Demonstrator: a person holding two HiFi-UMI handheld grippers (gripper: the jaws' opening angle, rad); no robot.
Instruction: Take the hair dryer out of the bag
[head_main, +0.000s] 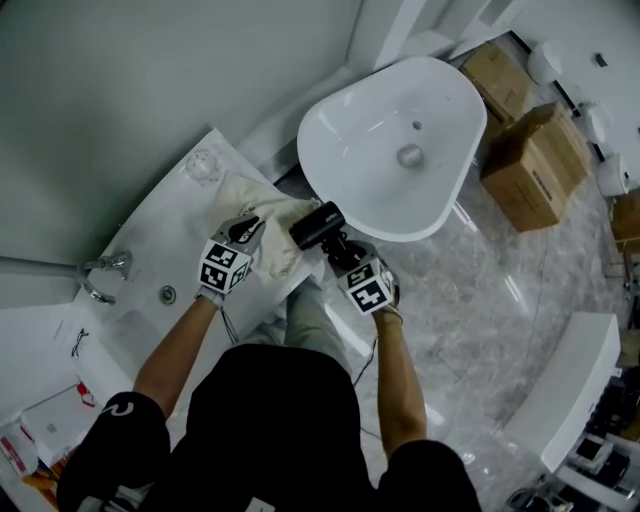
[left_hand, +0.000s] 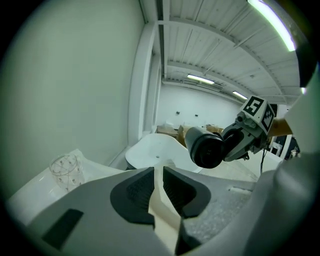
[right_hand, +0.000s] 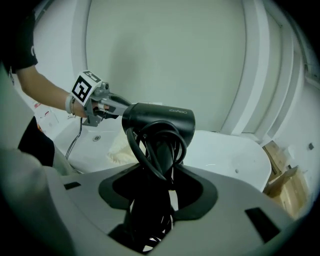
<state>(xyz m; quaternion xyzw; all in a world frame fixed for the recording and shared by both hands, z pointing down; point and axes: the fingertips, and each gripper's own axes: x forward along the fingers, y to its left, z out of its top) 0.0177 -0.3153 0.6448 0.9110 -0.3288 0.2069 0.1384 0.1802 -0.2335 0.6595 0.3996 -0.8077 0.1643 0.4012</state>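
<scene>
The black hair dryer (head_main: 316, 224) hangs in the air over the near rim of the white basin, its cord wound round the handle. My right gripper (right_hand: 159, 200) is shut on that handle, with the barrel (right_hand: 160, 120) lying crosswise above the jaws. The cream cloth bag (head_main: 270, 225) lies on the white counter just left of the dryer, and the dryer is clear of it. My left gripper (left_hand: 156, 192) has a fold of the bag's cloth (left_hand: 161, 200) filling the narrow gap between its pads. In the left gripper view the dryer (left_hand: 205, 146) points its nozzle towards me.
A large white basin (head_main: 400, 140) sits beyond the counter (head_main: 160, 240). A clear glass (left_hand: 65, 170) stands at the counter's far left corner. A chrome tap (head_main: 105, 270) and a drain are at the left. Cardboard boxes (head_main: 530, 165) stand on the marble floor to the right.
</scene>
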